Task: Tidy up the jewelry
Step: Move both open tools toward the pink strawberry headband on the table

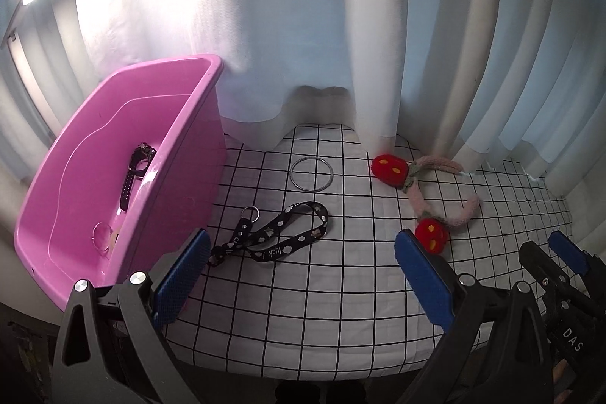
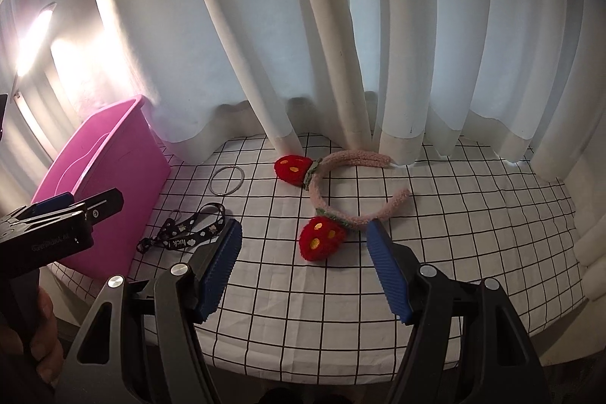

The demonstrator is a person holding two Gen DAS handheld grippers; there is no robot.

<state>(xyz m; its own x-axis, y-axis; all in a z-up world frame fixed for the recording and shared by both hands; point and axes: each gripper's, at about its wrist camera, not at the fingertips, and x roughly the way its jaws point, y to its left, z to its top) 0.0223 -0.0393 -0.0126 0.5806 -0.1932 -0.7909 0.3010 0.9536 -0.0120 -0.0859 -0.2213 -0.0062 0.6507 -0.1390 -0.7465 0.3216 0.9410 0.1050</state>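
Observation:
A pink bin (image 1: 178, 124) stands at the table's left and holds a black watch (image 1: 132, 173) and a clear round item (image 1: 101, 233). A black lanyard (image 1: 288, 233) and a silver bangle (image 1: 312, 174) lie on the checked cloth. A pink headband with red strawberries (image 2: 322, 199) lies to the right. My left gripper (image 1: 301, 248) is open and empty, just short of the lanyard. My right gripper (image 2: 305, 237) is open and empty, with the near strawberry (image 2: 322, 239) between its fingertips. The bin (image 2: 125, 158), the lanyard (image 2: 189, 233) and the bangle (image 2: 226, 180) also show in the right wrist view.
White curtains (image 2: 341, 44) hang along the back edge of the table (image 2: 473, 233) and rest on the checked cloth. The right gripper's body (image 1: 560, 264) shows at the left view's lower right, and the left gripper's body (image 2: 57, 230) at the right view's left.

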